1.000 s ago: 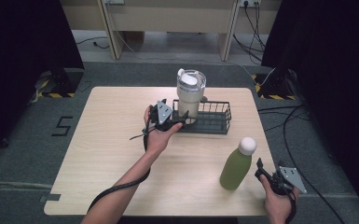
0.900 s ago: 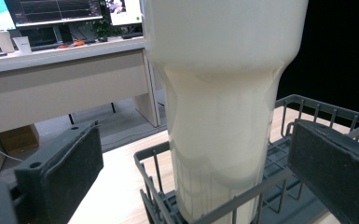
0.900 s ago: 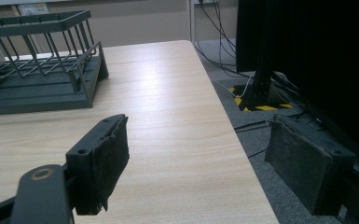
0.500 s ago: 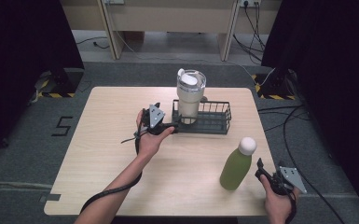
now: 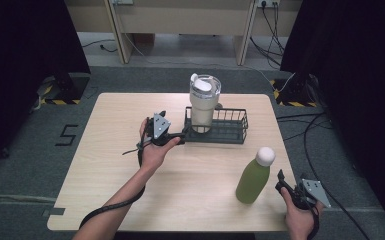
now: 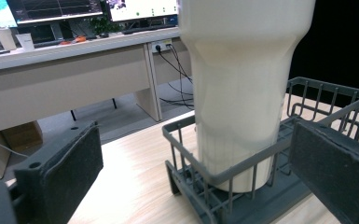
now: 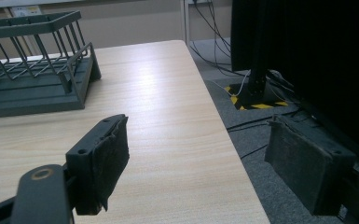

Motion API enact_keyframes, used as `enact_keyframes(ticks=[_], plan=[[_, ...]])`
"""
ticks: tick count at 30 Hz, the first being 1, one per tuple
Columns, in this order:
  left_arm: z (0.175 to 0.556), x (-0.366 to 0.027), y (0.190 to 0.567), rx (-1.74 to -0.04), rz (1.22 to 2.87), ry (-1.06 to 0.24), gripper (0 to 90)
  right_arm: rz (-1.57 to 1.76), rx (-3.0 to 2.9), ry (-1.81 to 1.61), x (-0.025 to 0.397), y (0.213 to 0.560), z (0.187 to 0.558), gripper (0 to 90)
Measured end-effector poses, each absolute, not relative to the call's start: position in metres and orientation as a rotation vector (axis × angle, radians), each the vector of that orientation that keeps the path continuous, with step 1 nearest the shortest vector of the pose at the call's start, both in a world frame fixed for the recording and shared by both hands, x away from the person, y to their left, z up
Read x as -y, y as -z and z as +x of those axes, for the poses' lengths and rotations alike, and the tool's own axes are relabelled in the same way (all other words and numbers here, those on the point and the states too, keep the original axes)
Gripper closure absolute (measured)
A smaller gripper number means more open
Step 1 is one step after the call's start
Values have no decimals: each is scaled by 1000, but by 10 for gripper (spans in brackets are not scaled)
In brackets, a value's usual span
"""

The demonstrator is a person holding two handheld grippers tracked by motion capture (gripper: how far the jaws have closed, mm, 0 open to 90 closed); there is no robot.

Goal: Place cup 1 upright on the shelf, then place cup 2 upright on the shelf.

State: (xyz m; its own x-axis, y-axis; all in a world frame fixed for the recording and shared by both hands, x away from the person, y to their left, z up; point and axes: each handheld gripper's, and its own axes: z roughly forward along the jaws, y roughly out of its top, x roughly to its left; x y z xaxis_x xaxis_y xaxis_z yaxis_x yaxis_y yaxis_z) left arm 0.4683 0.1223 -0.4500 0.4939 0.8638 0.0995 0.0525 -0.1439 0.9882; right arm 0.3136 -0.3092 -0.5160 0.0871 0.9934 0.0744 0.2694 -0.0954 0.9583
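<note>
Wooden table (image 5: 130,200), dark curtains around: cream tumbler (image 5: 203,102) stands upright in the left end of the wire basket (image 5: 232,131).
Left gripper (image 5: 177,138) is wide open just beside the basket; right gripper (image 5: 281,182) is open near the green bottle (image 5: 252,177). Tumbler looks smooth and top-heavy; better to grasp its narrow lower body.

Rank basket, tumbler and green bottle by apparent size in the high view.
1. wire basket, widest footprint.
2. tumbler and green bottle look much alike; the tumbler stands in the basket, farther from the camera, so no ranking between them.
</note>
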Motion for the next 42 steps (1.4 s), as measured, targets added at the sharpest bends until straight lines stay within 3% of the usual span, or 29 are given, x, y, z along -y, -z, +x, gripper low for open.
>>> enact_keyframes(ticks=[23,42], plan=[[459,-139,456,-824,1555,-832,24,1466,-1313,-1061,310,506,306,210],[444,-189,463,-856,1551,-865,27,1391,-1390,-1111,299,487,279,182]])
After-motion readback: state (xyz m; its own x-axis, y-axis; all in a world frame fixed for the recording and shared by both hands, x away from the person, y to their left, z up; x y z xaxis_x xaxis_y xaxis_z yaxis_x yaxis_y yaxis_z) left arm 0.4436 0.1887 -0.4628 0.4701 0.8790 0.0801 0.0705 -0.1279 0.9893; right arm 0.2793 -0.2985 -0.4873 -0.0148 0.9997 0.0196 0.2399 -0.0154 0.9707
